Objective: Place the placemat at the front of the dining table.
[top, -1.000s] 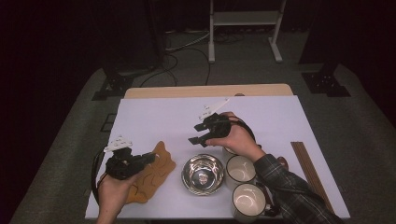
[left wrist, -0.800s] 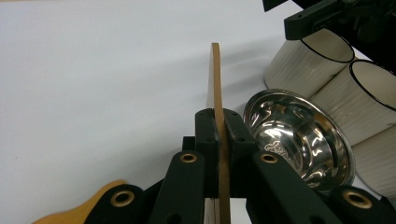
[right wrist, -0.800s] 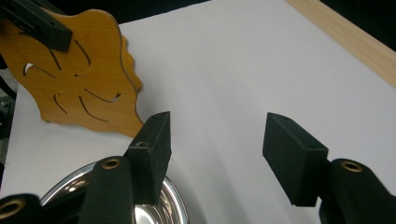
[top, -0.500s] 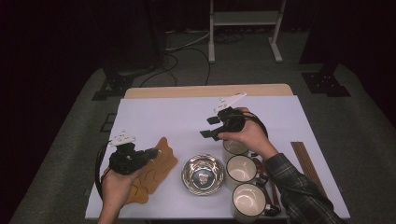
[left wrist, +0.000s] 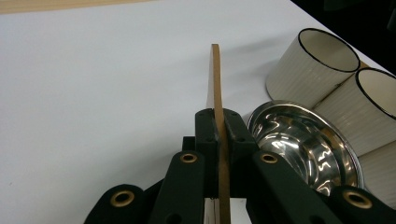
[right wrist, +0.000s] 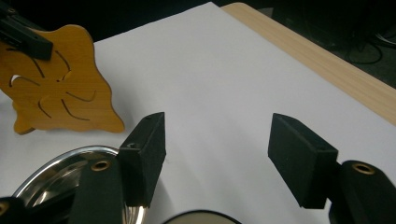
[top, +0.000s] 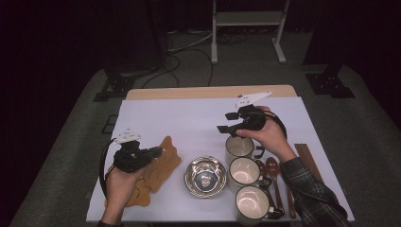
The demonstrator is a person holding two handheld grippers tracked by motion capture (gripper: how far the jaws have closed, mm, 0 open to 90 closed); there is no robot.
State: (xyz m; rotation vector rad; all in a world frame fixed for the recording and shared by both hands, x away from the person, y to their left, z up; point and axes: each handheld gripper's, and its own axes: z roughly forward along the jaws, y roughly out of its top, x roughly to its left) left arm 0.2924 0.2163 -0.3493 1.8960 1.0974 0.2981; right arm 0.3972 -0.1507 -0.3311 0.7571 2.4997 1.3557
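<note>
The steel bowl [top: 205, 176] sits near the front edge of the white-covered bench [top: 189, 118], and everything else is placed from it. The bowl holds nothing; its polished inside gives back reflections. Just to its right stand three cream mugs with dark rims in a row running front to back: the far mug [top: 239, 148], the middle mug [top: 244, 171] and the near mug [top: 251, 205]. All three look empty. Beyond the mugs, further right of the bowl, lie spoons [top: 273, 179] and a pair of chopsticks [top: 309, 161].

Left of the bowl, the left claw [top: 153, 153] is clamped tight on a thin wooden leaf-shaped trivet [top: 158, 168]; in the left gripper view the board [left wrist: 218, 112] stands on edge between the pinched pads, pointing away across the bench, with the bowl at its right. In the right gripper view the trivet stands tilted, its lower edge near the white cover.

Behind and right of the bowl, above the far mug, the right claw [top: 227, 122] hangs in the air; its jaws have just been opening, stand wide and hold nothing
</note>
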